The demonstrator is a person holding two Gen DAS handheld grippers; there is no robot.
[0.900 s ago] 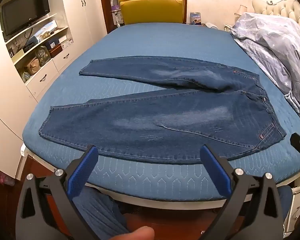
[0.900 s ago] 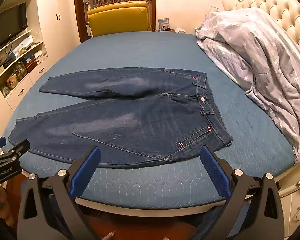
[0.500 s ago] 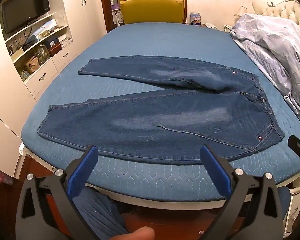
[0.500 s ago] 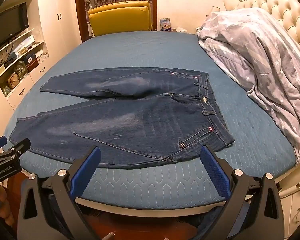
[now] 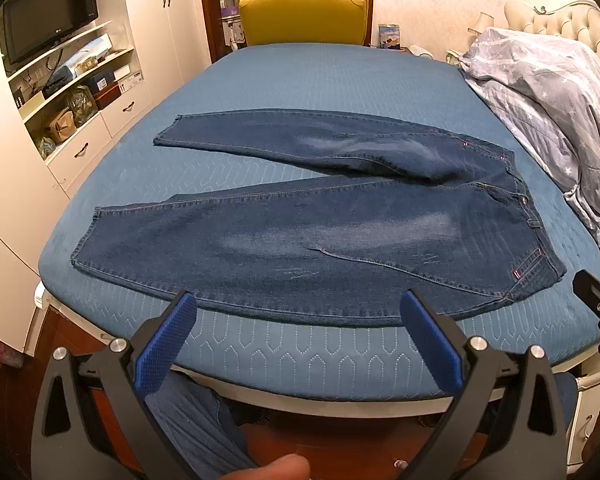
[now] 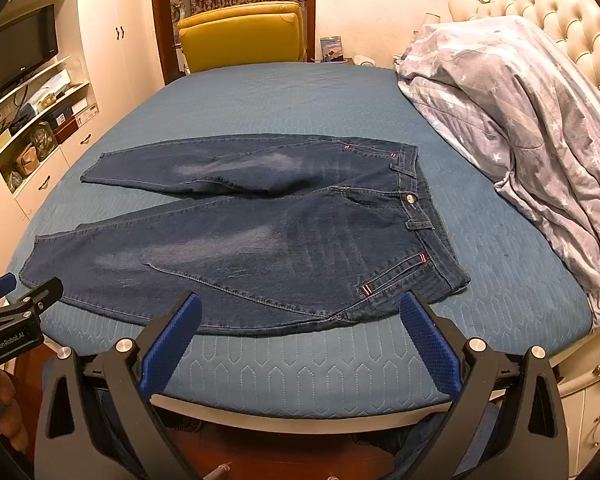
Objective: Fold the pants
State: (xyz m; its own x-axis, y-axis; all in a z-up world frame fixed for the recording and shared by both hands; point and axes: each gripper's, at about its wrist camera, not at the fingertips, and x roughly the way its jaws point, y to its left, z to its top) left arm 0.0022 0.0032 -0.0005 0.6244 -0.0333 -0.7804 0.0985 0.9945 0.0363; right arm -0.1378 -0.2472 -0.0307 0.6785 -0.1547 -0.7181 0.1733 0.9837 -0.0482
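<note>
Dark blue jeans (image 5: 320, 232) lie spread flat on the blue bed (image 5: 300, 76), waistband to the right, two legs splayed out to the left. They also show in the right wrist view (image 6: 260, 240). My left gripper (image 5: 300, 312) is open and empty, held just above the bed's near edge in front of the near leg's hem side. My right gripper (image 6: 300, 312) is open and empty, near the bed's edge in front of the waist end. Each gripper shows at the edge of the other's view.
A grey star-print duvet (image 6: 520, 120) is heaped on the bed's right side by the tufted headboard (image 6: 572, 20). A yellow chair (image 5: 304, 12) stands behind the bed. White shelves with a TV (image 5: 48, 32) stand on the left. Wooden floor lies below the bed's edge.
Both grippers have drifted slightly forward toward the bed's edge. The jeans have not moved, and both grippers stay open.
</note>
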